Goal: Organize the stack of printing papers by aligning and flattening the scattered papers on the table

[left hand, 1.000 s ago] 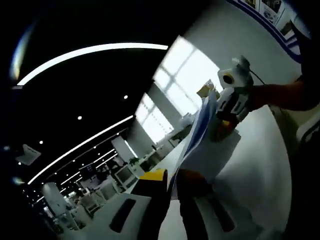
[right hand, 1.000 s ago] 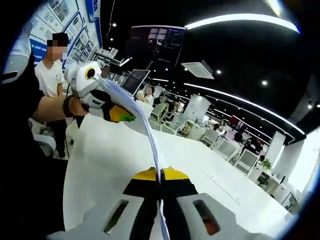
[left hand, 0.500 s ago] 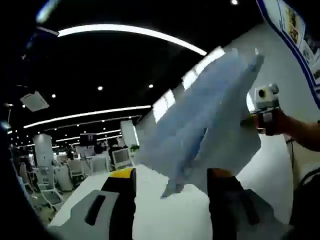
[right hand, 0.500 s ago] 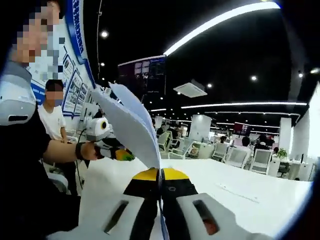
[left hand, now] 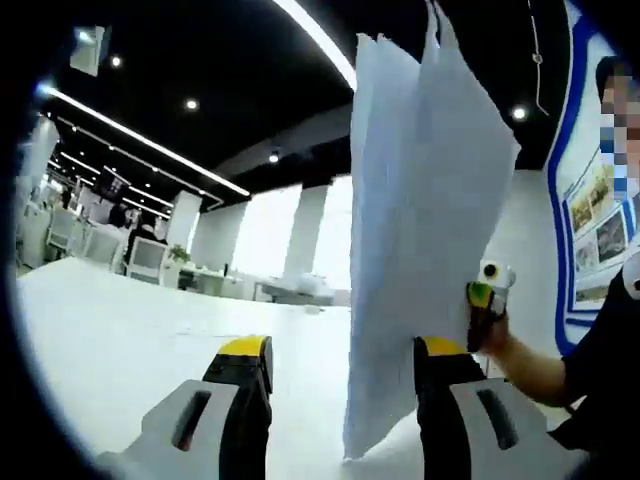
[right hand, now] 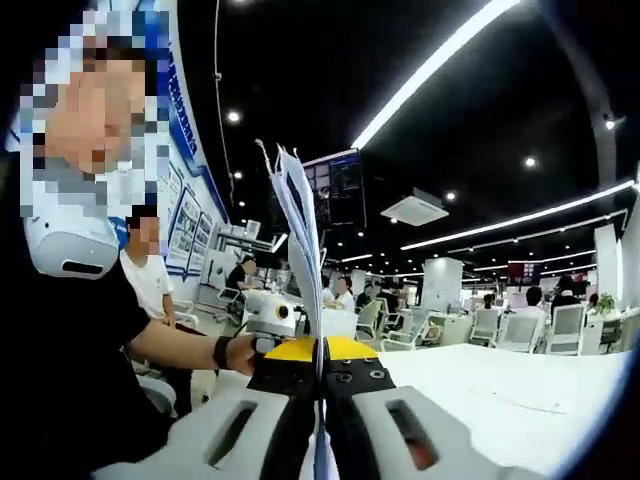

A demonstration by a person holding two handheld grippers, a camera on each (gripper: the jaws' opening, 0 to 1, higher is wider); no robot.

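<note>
Right gripper view: right gripper (right hand: 321, 352), jaws pinched onto the stack of papers (right hand: 300, 240), sheets standing upright and edge-on toward 12 o'clock, above the white table (right hand: 500, 385). Left gripper (right hand: 268, 318) at 9 o'clock of the sheets, held by a hand (right hand: 238, 352). Left gripper view: left gripper (left hand: 340, 362), jaws spread wide, papers (left hand: 420, 230) upright between them, nearer the jaw at 3 o'clock; contact unclear.

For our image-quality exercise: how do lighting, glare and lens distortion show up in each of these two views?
Left gripper view: bright windows wash out behind the paper stack, the ceiling is dark, and the table bulges from the fisheye. Right gripper view: glaring ceiling light strips bend into arcs, the surroundings are dim, and the right gripper is shut on the papers' edge.
</note>
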